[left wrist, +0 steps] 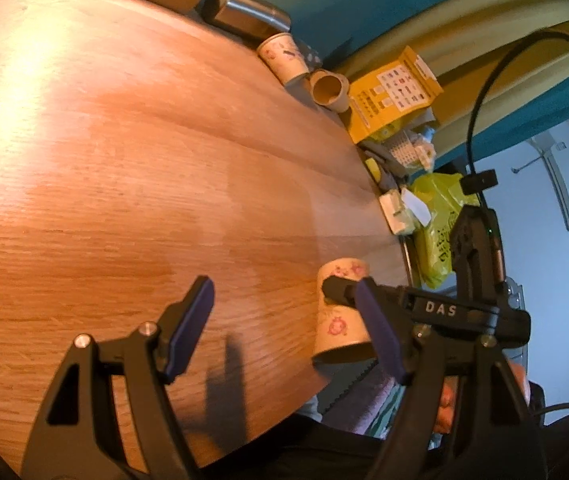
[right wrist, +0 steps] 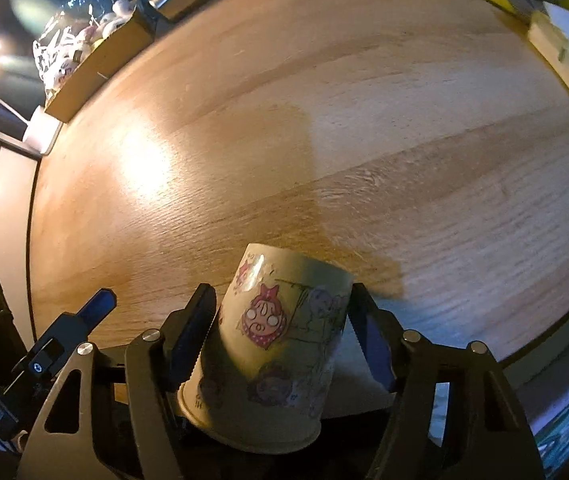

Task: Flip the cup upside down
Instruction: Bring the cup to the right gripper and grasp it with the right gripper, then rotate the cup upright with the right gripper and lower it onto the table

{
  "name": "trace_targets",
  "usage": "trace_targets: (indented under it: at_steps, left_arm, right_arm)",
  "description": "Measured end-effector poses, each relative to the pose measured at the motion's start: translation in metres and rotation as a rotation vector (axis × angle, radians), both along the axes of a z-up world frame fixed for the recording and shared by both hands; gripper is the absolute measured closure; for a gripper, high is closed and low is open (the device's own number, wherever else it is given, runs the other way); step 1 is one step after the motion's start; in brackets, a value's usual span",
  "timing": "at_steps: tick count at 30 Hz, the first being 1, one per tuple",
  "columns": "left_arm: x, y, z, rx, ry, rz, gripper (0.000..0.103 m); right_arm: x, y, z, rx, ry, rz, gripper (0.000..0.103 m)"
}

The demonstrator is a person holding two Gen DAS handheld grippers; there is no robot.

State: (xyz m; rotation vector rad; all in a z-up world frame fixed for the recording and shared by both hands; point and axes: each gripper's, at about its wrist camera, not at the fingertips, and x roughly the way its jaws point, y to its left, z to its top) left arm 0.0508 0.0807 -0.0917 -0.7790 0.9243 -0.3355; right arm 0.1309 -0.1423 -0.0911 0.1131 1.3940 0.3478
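Note:
A paper cup (right wrist: 280,332) with pink cartoon prints sits between the fingers of my right gripper (right wrist: 280,334), which is shut on it. The cup is tilted, closed base pointing away over the round wooden table (right wrist: 324,140) and rim toward the camera. In the left wrist view the same cup (left wrist: 338,312) shows at the right, held by the other gripper's black finger, above the table's edge. My left gripper (left wrist: 284,320) is open and empty over the table (left wrist: 144,160), to the left of the cup.
Along the table's far edge lie another printed cup (left wrist: 284,58), a cardboard tube (left wrist: 330,90), a metal flask (left wrist: 250,16), a yellow box (left wrist: 394,94) and a green bag (left wrist: 438,216). A brown box (right wrist: 100,64) with a plastic bag stands at the far left.

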Motion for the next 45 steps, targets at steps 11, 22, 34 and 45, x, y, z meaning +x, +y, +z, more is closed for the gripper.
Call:
trace_targets:
  at_steps: [11, 22, 34, 45]
  left_arm:
    - [-0.006, -0.001, 0.002, 0.064, 0.003, 0.038, 0.028]
    - [-0.031, -0.006, 0.007, 0.248, -0.037, 0.121, 0.028]
    - [-0.051, -0.04, 0.008, 0.373, -0.105, 0.127, 0.028]
    - [-0.053, -0.062, -0.006, 0.463, -0.133, 0.132, 0.028]
  right_arm:
    - [0.008, 0.015, 0.019, 0.055, -0.193, 0.12, 0.038]
    - [-0.05, 0.005, 0.028, -0.039, -0.91, 0.242, 0.038]
    - [-0.113, -0.032, -0.006, -0.077, -1.233, 0.197, 0.038]
    - [-0.133, -0.053, -0.036, -0.029, -1.291, 0.16, 0.038]
